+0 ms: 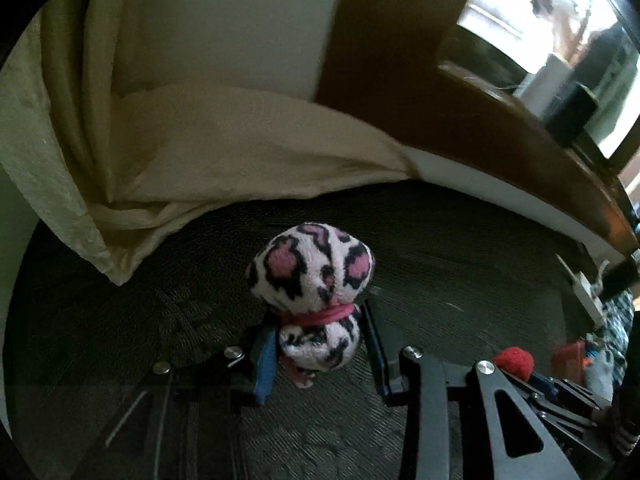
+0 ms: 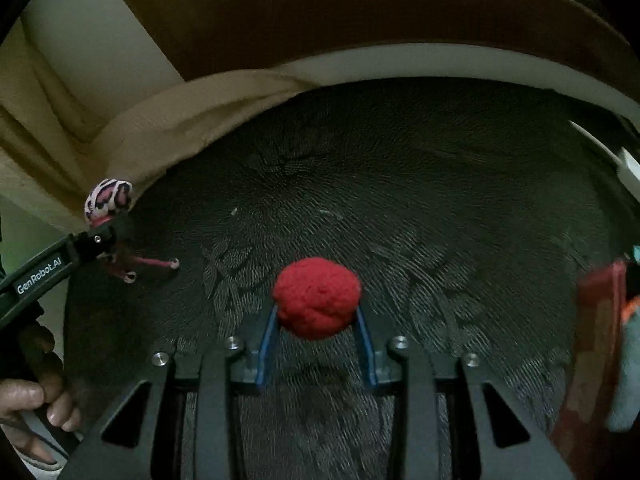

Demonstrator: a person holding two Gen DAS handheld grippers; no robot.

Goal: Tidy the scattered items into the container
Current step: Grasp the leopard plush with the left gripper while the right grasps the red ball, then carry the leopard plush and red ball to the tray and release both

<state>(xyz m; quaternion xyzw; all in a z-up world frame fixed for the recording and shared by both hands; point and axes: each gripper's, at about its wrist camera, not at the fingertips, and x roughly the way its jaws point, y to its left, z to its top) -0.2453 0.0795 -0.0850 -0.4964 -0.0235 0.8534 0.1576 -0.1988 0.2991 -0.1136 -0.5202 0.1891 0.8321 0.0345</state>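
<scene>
Two soft items are in my grippers at this moment, one each. My left gripper (image 1: 318,344) is clamped on a plush toy in white, pink and black leopard print (image 1: 312,284); the blue-edged fingers (image 1: 266,360) press its lower lobe from both sides, below a pink band around its waist, and the larger upper lobe stands out past the fingertips. In the right wrist view the same toy (image 2: 109,199) shows at the far left, sticking out of the left gripper's black finger, with thin pink cords dangling beneath it above the carpet. My right gripper (image 2: 318,316) is closed on a red fuzzy ball (image 2: 317,302); both blue pads touch its flanks and most of the ball sits beyond the tips. The ball's shadow lies on the dark grey carpet (image 2: 400,184) just below it, apart from the ball. From the left wrist view the red ball (image 1: 514,362) appears low at the right, beside the left gripper's frame. A cream curtain (image 1: 180,152) trails onto the carpet behind the toy, with a white skirting board and brown wooden frame along the far edge. At the right edge of the right wrist view a red container wall (image 2: 596,344) is blurred, with something pale grey-green inside; I cannot tell what. A person's hand (image 2: 36,400) grips the left gripper's handle at lower left.
</scene>
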